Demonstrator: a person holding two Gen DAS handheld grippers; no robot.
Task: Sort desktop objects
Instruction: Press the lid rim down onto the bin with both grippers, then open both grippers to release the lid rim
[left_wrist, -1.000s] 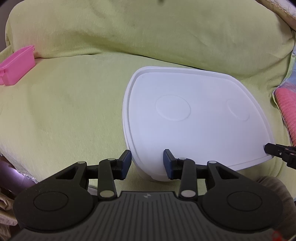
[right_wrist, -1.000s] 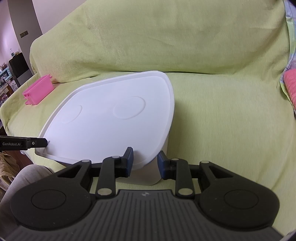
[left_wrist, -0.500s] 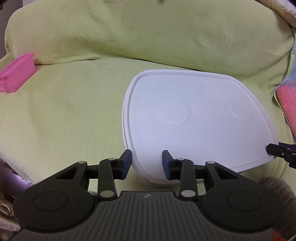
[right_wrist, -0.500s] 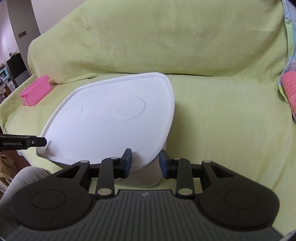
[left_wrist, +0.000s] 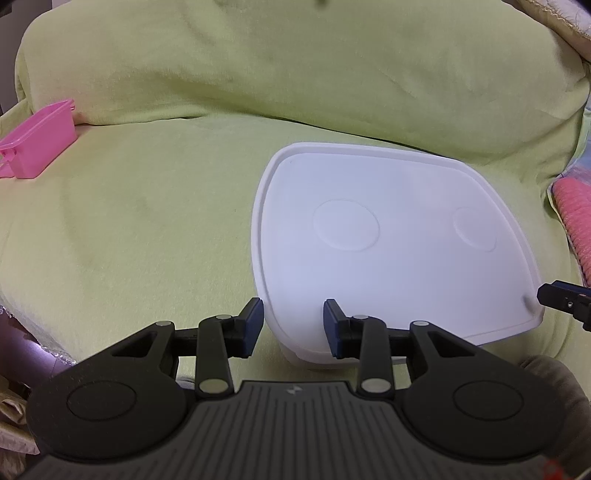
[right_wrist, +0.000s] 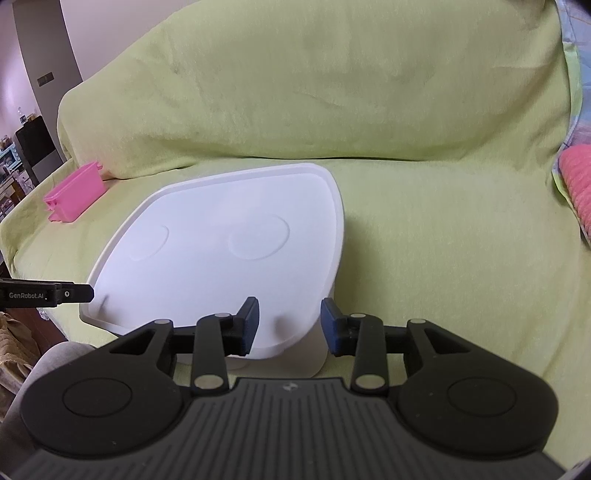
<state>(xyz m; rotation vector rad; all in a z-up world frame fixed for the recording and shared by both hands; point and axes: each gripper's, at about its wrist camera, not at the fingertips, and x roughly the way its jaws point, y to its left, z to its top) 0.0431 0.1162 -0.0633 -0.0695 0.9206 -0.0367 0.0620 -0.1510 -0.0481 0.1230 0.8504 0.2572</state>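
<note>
Two grippers, both w/ jaws gaping wide and holding nothing atm. White lidded box (left_wrist: 391, 236) sits on a sofa draped in a green blanket (left_wrist: 147, 206), lid on, so whatever's inside is hidden. Left gripper (left_wrist: 293, 325) is parked at the box's near left corner, box filling the 1-2 o'clock part of its view; right gripper (right_wrist: 290, 323) is at the near right corner, box toward 11 o'clock. Looks to me like they're set at opposite corners to lift the lid together or carry the box w/o tipping it, tho can't say which. Pink bin (right_wrist: 75, 194) is well apart, at 10 o'clock near the sofa back, prob a sorting target. Pink knit thing (right_wrist: 578, 188) at 3 o'clock edge.
</note>
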